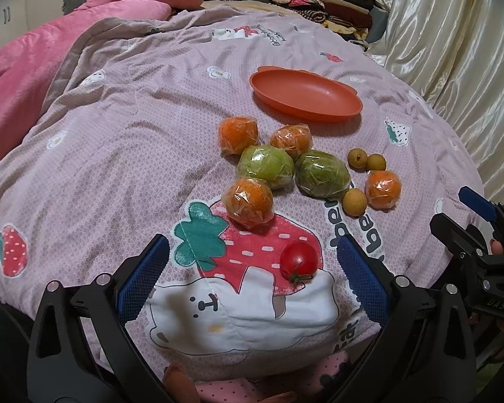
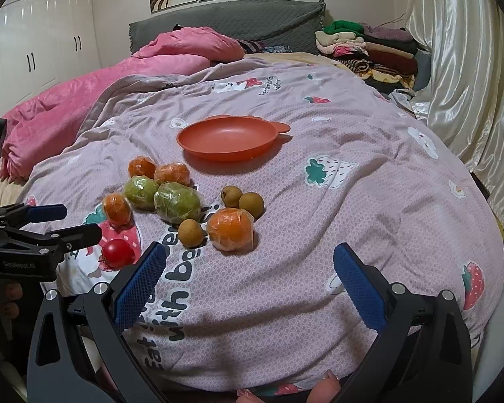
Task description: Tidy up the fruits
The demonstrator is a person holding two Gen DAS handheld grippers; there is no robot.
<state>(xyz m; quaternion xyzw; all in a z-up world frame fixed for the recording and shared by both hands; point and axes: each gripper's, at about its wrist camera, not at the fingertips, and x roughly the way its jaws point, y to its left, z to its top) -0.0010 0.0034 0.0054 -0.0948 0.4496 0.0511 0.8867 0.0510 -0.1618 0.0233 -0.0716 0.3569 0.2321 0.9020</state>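
- Left gripper (image 1: 252, 277): fingers spread wide, nothing between the pads, hanging low over the bed w/ the cherry tomato (image 1: 299, 262) just ahead, sitting nearer its right-hand pad (image 1: 361, 282) than the left one.
- Right gripper (image 2: 248, 280): fingers also spread wide and empty, over bare quilt; nearest fruit is a wrapped orange (image 2: 230, 230) a little ahead and left of centre.
- Fruit all loose on the quilt (image 2: 336, 201), none on the plate: four film-wrapped oranges, two film-wrapped green fruits (image 1: 265, 166) (image 1: 322, 173) touching side by side in the middle, three small brown round fruits (longan-like, can't be sure) (image 2: 232, 196) (image 2: 251, 204) (image 2: 191, 232) near the lone orange, tomato closest to the person.
- Orange plate (image 2: 226, 137) lies empty beyond the cluster, well apart from both grippers; small tab on its far-right rim.
- Step, as judged: the very start — no pick made yet, both grippers poised. Plate looks like the likely destination, though the task line doesn't say so.
- Next move prob. calls for: left gripper shifting slightly right to centre on the tomato, dropping until the pads straddle it, then a gentle close — thin skin, and it can roll on soft bedding.
- Alt.: right gripper goes for the lone orange; film wrap looks slippery, so a firm squeeze across the widest part.
- Carry to the plate must pass over the cluster; lift needs to clear it.
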